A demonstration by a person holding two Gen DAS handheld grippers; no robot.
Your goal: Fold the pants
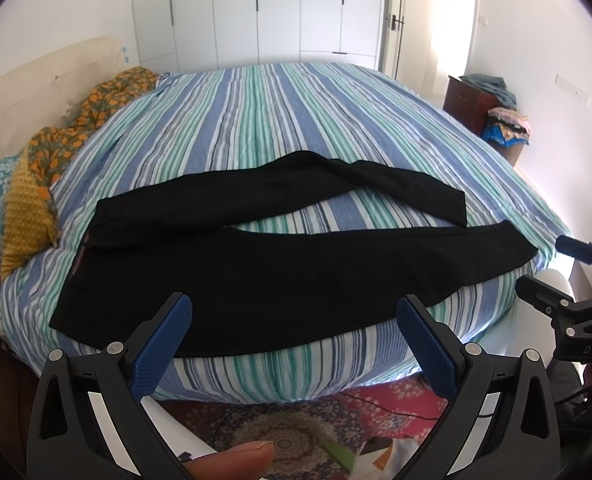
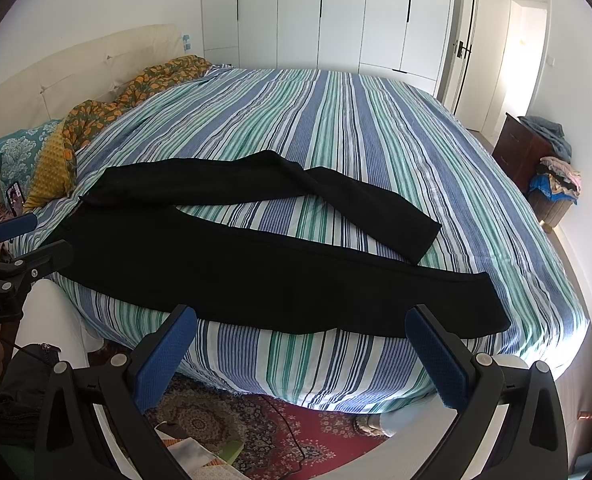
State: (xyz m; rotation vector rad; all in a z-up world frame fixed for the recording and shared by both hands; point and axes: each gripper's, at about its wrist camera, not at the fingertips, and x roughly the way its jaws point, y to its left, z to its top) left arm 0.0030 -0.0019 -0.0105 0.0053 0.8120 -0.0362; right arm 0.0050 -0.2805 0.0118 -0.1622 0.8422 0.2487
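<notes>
**Both tongs wide, pants lying crosswise ahead**

The left tongs (image 1: 294,334) hung released, blue pads spread wide with nothing between them, poised off the near edge of the bed (image 1: 256,120). The right tongs (image 2: 300,346) stood the same way, jaws apart and empty, a little further along that same edge.

Straight ahead of both lay the black pants (image 1: 256,272), spread flat on the striped cover, long axis running side to side across the tongs' line of reach. The waistband (image 1: 78,276) sat out to the left, so the left tongs were the nearer to it. The leg ends trailed off to the right: the near cuff (image 2: 491,304) lay just beyond the right tongs, close to the bed's edge. The far leg (image 2: 335,192) angled away deeper onto the bed, apart from the near one, with striped cover showing between them.

No fold looked made yet. By my reckoning the first job was bringing one leg onto the other, each tongs working its own end.
</notes>
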